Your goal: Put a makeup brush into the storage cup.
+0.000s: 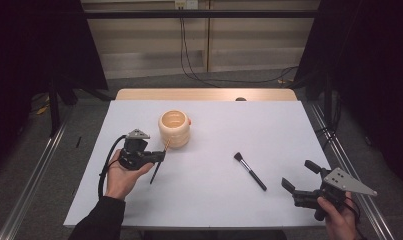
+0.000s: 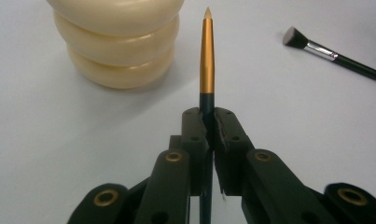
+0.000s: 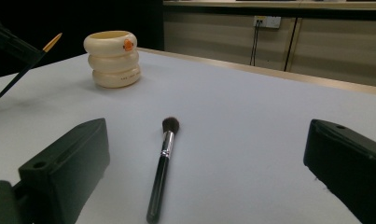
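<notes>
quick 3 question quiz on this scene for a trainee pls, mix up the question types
1. True or false: the left gripper is shut on the gold brush.
2. Multiple choice: where is the black brush? A) in the cream holder B) flat on the table C) in the right gripper
3. Fill in: the right gripper's jaws stand ____ on either side of the black brush in the right gripper view.

Key
1. True; the jaws clamp its dark handle, tip pointing out beside the holder.
2. B
3. Open; nothing is between them but the brush lying ahead on the table.
</notes>
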